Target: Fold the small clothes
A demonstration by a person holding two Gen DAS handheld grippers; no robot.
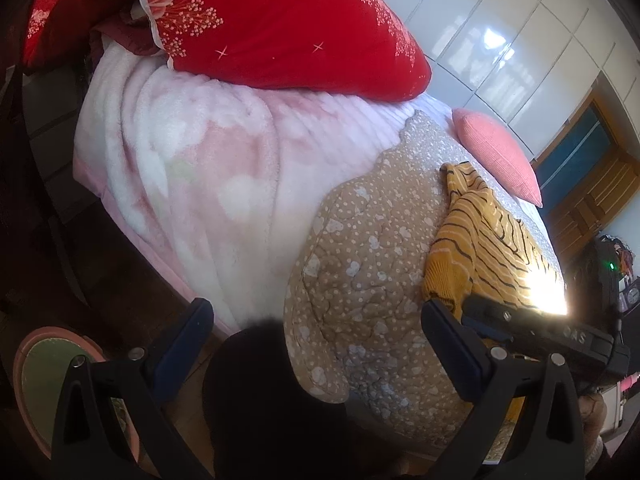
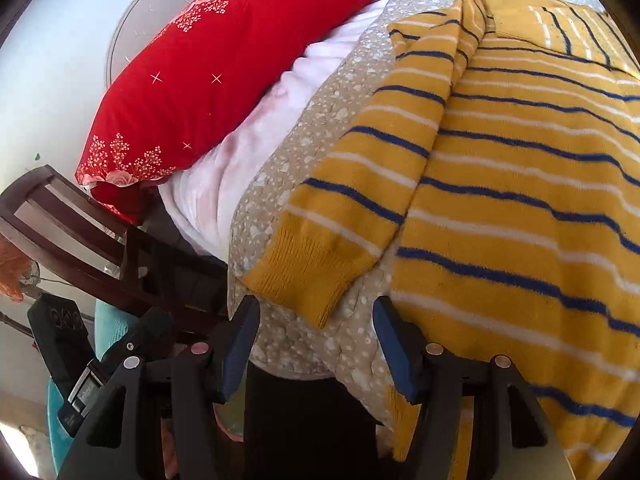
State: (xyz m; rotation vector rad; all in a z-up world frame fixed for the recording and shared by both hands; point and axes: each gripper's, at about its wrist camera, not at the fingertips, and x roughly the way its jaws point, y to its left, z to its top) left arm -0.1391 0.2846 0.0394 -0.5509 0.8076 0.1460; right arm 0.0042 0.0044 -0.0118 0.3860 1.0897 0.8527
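Right hand-held gripper (image 2: 316, 340) released above sweater cuff (image 2: 308, 272), striped sweater (image 2: 520, 200) on quilt (image 2: 280, 184); left hand-held gripper (image 1: 320, 340) released

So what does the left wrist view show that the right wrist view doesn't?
Left only: a small pink cushion, glossy white wardrobe doors and the right gripper reaching in over the sweater. Right only: the sweater's sleeve cuff close up and a dark wooden chair. Both: the yellow striped sweater on the dotted quilt, and the red pillow.
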